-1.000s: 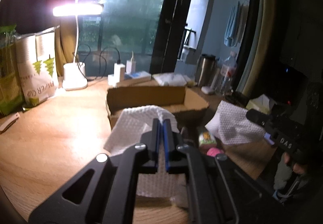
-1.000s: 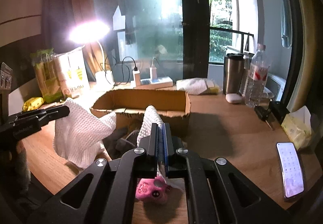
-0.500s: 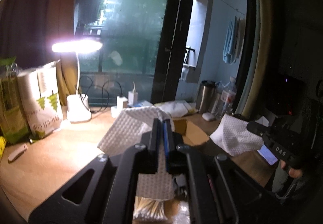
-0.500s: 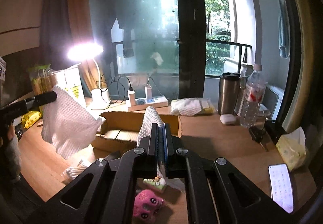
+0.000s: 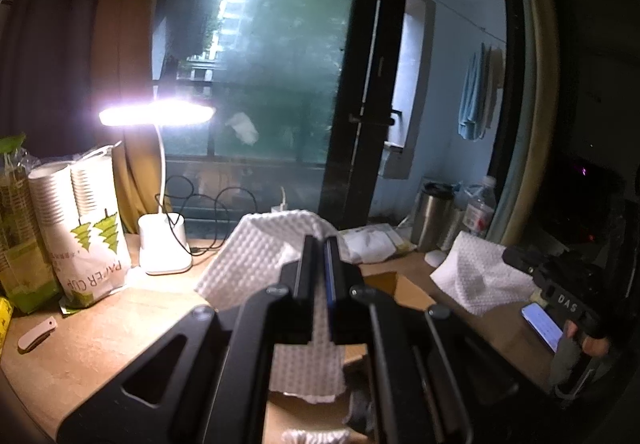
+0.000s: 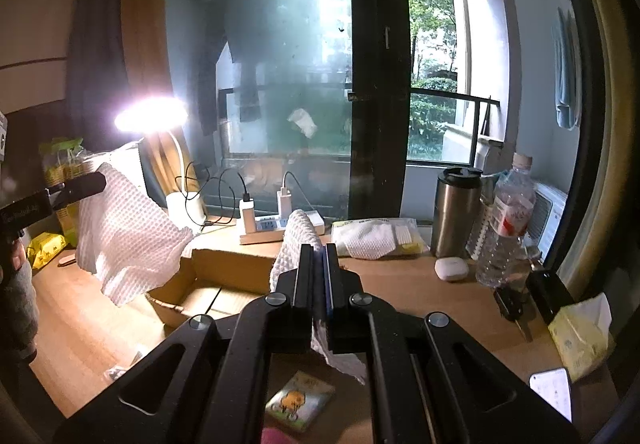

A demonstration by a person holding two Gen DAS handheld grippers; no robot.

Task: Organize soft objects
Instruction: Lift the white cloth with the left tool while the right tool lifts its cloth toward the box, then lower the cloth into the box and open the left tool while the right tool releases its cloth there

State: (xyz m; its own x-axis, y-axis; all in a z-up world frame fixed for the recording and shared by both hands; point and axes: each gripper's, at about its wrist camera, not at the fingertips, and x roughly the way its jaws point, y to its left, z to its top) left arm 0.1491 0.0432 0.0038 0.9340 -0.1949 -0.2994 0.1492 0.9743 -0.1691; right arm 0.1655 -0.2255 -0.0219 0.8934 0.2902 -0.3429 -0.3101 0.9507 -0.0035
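My left gripper (image 5: 319,240) is shut on a white waffle-textured cloth (image 5: 260,256), which drapes over its fingers and hangs down in front of the table. My right gripper (image 6: 319,246) is shut on a similar white cloth (image 6: 296,232) that trails down below its jaws. In the right wrist view the left gripper (image 6: 100,180) shows at the left with its cloth (image 6: 124,240) hanging free. The left wrist view has the right gripper (image 5: 510,254) at the right, holding its cloth (image 5: 476,276). I cannot tell whether the two are one piece. An open cardboard box (image 6: 236,268) sits below, between them.
A lit desk lamp (image 5: 164,244) and a bag of paper cups (image 5: 84,228) stand at the left. A power strip (image 6: 264,228), steel tumbler (image 6: 456,212), water bottle (image 6: 504,228), tissue pack (image 6: 580,336) and phone (image 6: 552,392) line the back and right. A small picture packet (image 6: 300,400) lies near the front.
Both grippers have risen, lifting their white cloths up off the box and table. The box and the small items now sit lower in both views.
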